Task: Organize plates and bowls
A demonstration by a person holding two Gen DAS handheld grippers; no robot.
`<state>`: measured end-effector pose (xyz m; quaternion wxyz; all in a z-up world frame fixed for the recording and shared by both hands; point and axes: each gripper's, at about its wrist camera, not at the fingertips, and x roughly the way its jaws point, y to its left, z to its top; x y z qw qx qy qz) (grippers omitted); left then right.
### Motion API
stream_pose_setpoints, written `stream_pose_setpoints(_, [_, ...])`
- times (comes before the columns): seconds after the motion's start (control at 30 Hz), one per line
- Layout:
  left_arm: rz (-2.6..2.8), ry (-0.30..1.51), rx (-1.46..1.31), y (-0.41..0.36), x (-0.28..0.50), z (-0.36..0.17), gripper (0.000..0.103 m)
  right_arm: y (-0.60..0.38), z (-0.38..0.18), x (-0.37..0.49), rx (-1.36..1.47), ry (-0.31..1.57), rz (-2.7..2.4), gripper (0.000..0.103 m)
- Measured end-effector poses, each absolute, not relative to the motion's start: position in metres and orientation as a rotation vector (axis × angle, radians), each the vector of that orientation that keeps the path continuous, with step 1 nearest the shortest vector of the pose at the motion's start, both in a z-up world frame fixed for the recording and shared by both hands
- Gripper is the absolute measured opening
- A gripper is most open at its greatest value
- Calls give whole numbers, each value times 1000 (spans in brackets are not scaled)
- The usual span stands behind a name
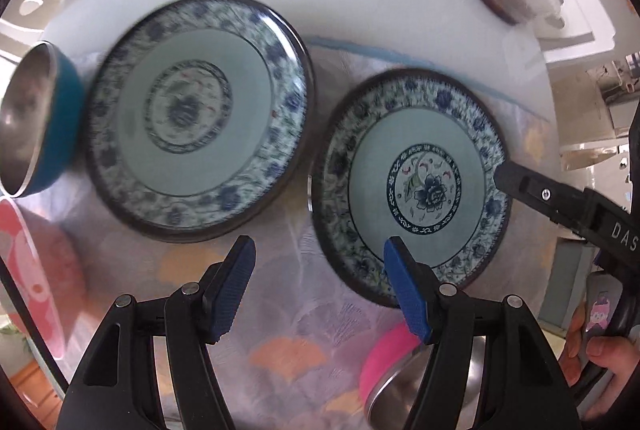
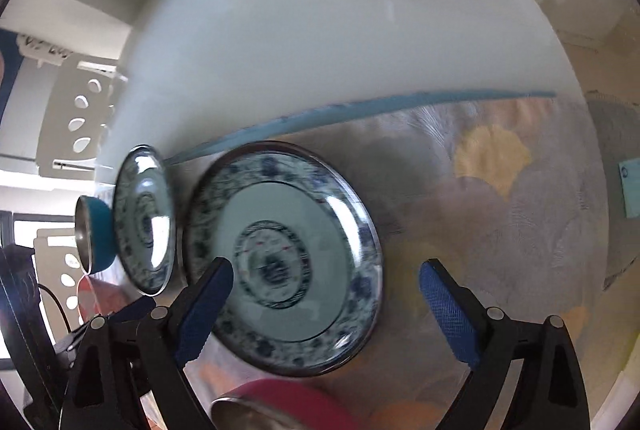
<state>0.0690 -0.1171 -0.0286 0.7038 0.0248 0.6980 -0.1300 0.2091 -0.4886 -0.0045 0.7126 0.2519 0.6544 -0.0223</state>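
Approach step, probably: both grippers, left gripper (image 1: 320, 260) and right gripper (image 2: 326, 280), hover with fingers apart and empty over the nearer plate (image 1: 412, 186); next, close on its rim.

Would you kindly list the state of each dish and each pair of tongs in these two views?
Left plate: flat on the cloth, empty.
Right plate: flat on the cloth, empty.
Blue bowl: beside the left plate, empty.
Pink bowl: near edge, partly hidden.
Left tongs: open, holding nothing.
Right tongs: open, above the right plate, holding nothing.
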Motion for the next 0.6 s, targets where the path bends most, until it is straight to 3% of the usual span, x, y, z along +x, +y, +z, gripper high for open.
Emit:
stream_pose_setpoints(0.4, [-278, 1606, 59, -138, 64, -59, 65, -476, -34, 223, 505, 1512, 9, 93])
stream_pose_setpoints(0.6, [-263, 1594, 70, -158, 64, -65, 65, -465, -39, 228, 439, 1537, 26, 99])
